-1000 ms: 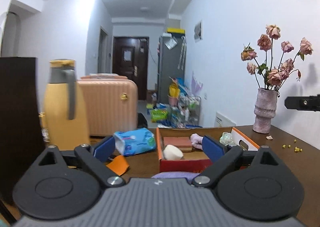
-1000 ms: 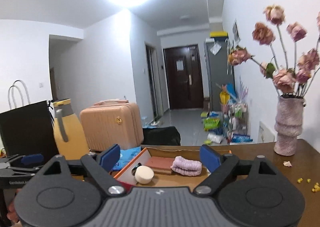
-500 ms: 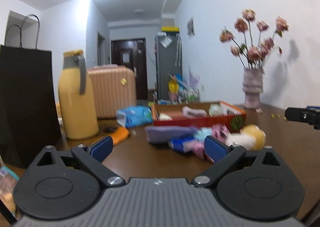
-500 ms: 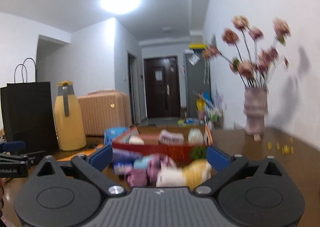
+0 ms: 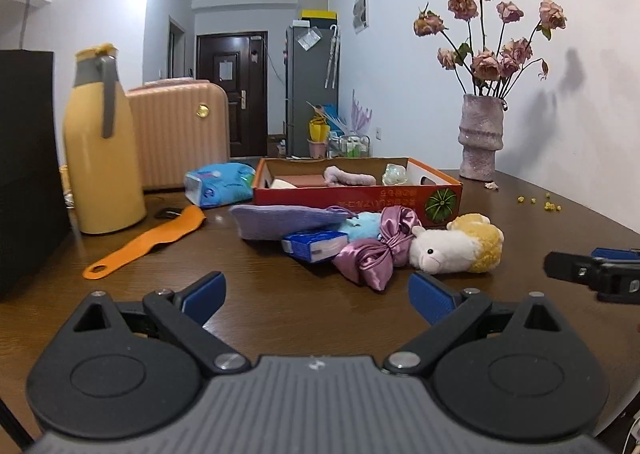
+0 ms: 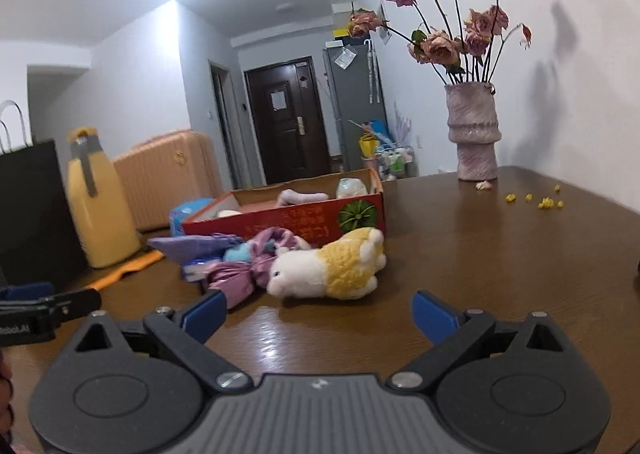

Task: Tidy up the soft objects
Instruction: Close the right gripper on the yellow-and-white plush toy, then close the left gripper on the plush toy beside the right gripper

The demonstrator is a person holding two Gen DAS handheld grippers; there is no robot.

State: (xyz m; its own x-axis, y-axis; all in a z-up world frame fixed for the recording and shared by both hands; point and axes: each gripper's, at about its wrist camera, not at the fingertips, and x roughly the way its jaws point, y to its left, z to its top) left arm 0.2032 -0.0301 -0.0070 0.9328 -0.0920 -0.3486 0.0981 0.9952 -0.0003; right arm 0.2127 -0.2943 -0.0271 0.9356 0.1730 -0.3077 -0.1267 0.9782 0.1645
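Note:
A pile of soft things lies on the brown table in front of a red cardboard box. It holds a white and yellow plush sheep, a purple satin bow, a lilac pouch, a light blue plush and a small blue packet. A pink headband lies inside the box. My left gripper is open and empty, just short of the bow. My right gripper is open and empty, facing the plush sheep a short way ahead.
A yellow flask and a black paper bag stand at the left. An orange strap and a blue wipes pack lie near them. A vase of dried roses stands back right, with yellow crumbs beside it.
Both grippers have sunk toward the table, so the pile in front of the box has come into view. The right jaws stand slightly wider than a second ago.

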